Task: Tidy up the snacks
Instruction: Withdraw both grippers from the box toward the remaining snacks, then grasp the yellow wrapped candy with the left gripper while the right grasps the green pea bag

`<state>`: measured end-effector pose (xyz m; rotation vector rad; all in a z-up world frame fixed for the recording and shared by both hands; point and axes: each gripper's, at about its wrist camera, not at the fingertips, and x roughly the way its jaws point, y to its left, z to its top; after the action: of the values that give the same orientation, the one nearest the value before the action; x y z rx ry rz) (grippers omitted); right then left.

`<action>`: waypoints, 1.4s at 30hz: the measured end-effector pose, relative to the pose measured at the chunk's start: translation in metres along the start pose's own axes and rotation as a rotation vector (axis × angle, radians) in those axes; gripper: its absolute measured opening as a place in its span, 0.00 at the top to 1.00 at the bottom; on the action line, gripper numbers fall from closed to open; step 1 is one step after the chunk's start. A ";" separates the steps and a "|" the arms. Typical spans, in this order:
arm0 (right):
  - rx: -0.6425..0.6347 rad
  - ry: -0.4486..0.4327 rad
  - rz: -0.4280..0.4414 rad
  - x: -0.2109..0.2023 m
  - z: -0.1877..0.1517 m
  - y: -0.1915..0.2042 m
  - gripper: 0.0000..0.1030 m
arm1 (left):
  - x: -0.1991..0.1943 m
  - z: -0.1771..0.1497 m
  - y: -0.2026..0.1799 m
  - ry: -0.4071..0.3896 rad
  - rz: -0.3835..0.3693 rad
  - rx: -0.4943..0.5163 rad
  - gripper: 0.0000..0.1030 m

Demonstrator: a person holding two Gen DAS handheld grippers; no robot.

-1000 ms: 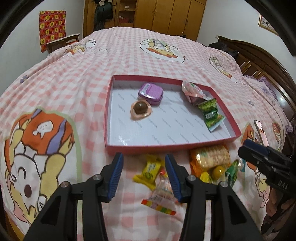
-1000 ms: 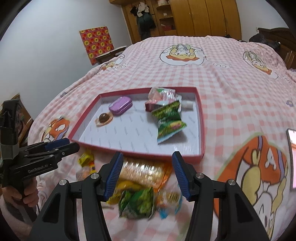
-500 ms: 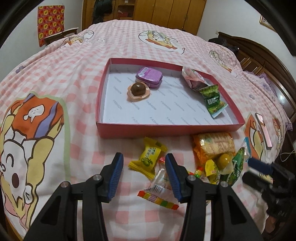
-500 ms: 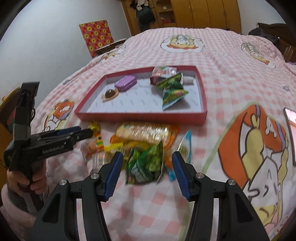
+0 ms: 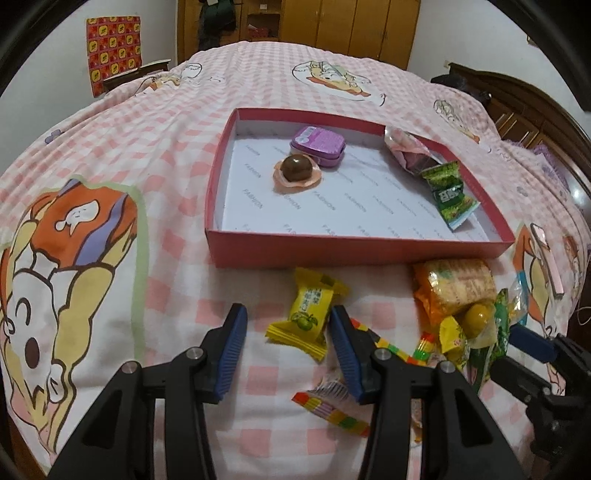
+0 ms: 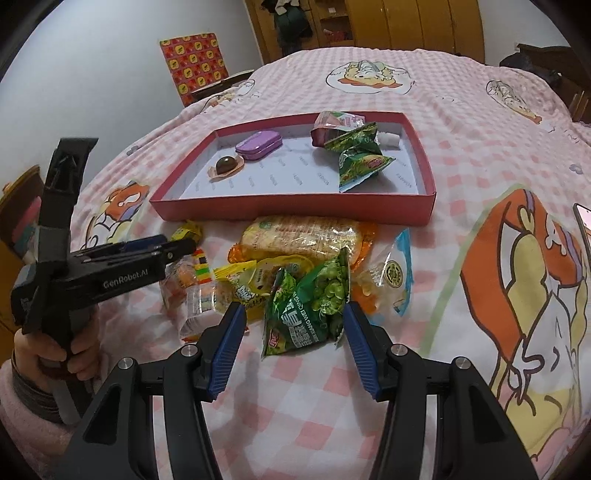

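Note:
A red tray (image 5: 362, 249) (image 6: 295, 208) lies on the bed and holds a purple tin (image 5: 317, 145), a chocolate ball (image 5: 295, 168) and green and pink packets (image 5: 448, 192). Loose snacks lie in front of the tray. My left gripper (image 5: 286, 325) is open around a yellow candy (image 5: 308, 314); it also shows in the right wrist view (image 6: 173, 247). My right gripper (image 6: 293, 323) is open, straddling a green pea packet (image 6: 310, 302). An orange cracker pack (image 6: 299, 236) (image 5: 458, 284) lies behind the packet.
The bed has a pink checked cover with cartoon prints (image 5: 66, 258). A phone (image 5: 546, 254) lies at the right. A colourful candy strip (image 5: 332, 410) lies by my left gripper. Wardrobes (image 5: 351, 26) and a wooden headboard (image 5: 524, 107) stand beyond the bed.
Both grippers have pulled back and lowered toward the loose snacks. The left one now straddles the yellow candy; the right one straddles the green pea packet.

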<state>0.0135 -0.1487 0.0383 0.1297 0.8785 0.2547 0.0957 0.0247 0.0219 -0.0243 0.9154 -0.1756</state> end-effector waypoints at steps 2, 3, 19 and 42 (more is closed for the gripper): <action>0.012 -0.004 -0.010 0.003 -0.002 -0.001 0.45 | 0.000 -0.001 0.001 -0.003 -0.002 -0.004 0.52; 0.022 -0.005 -0.008 0.004 -0.003 -0.002 0.45 | 0.000 -0.001 0.001 -0.003 0.000 -0.003 0.52; 0.127 -0.030 0.022 0.012 -0.015 -0.014 0.45 | 0.005 -0.005 0.002 -0.018 0.008 0.009 0.53; 0.114 -0.075 0.022 0.018 -0.016 -0.015 0.50 | -0.001 -0.007 0.009 -0.025 -0.016 -0.031 0.69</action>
<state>0.0142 -0.1582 0.0114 0.2537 0.8171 0.2193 0.0904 0.0342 0.0174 -0.0621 0.8937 -0.1757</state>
